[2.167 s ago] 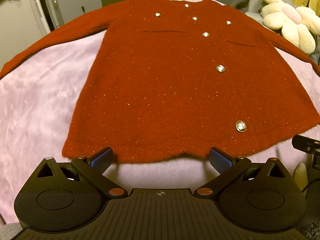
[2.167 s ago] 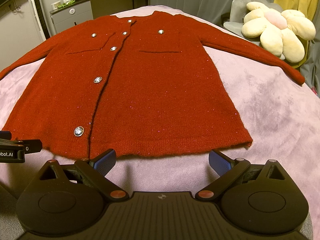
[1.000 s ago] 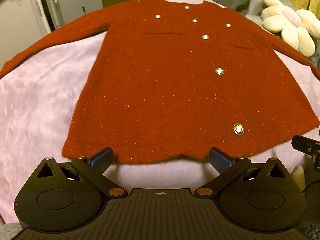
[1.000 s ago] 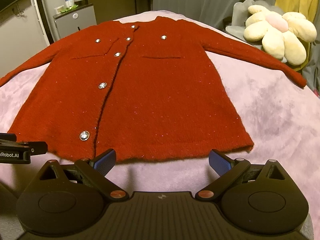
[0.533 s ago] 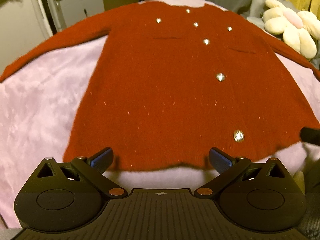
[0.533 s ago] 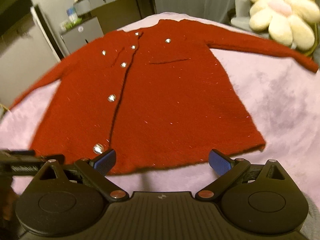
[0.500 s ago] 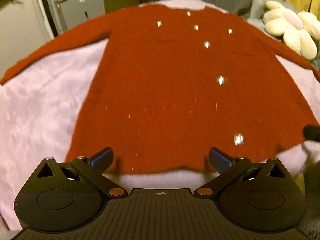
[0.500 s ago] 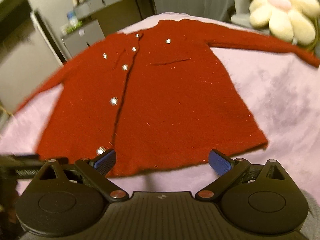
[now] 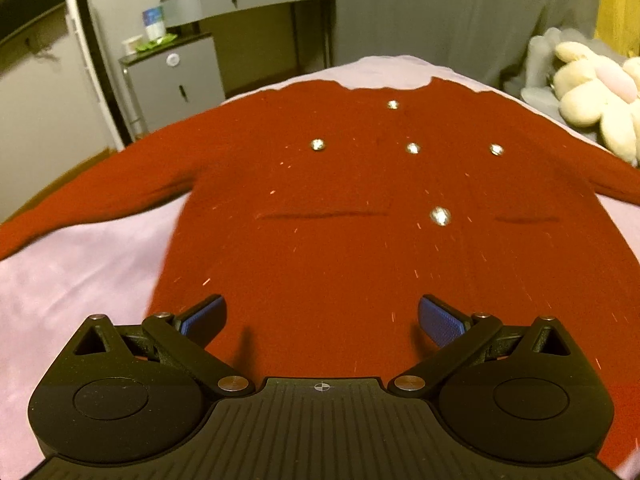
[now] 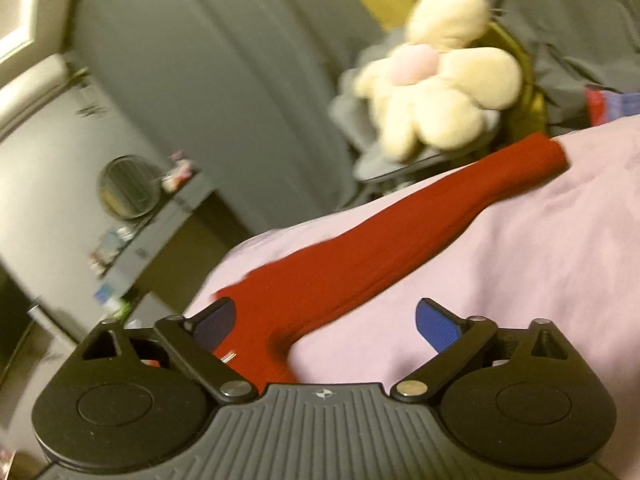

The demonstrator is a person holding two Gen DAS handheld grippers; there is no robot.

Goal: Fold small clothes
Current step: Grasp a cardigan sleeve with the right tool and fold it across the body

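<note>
A small red knitted cardigan (image 9: 360, 216) with silver buttons lies flat, front up, on a lilac bedcover (image 9: 80, 264). My left gripper (image 9: 320, 320) hovers over its lower body, open, with nothing between its blue pads. In the tilted right wrist view, the cardigan's right sleeve (image 10: 400, 232) stretches away toward its cuff (image 10: 536, 158). My right gripper (image 10: 324, 320) sits above the underarm area; its jaws are closing but stand wide, apart from the fabric. The hem is hidden behind the gripper bodies.
A cream flower-shaped plush (image 9: 596, 100) sits on a grey seat past the bed's right side; the same plush (image 10: 436, 80) shows beyond the cuff. A grey cabinet (image 9: 172, 80) and dresser stand behind the bed, with grey curtains (image 9: 440, 20) beyond.
Both grippers have moved forward over the cardigan from its hem. The right one swung right and rolled, now facing the right sleeve. Its jaws have narrowed slightly.
</note>
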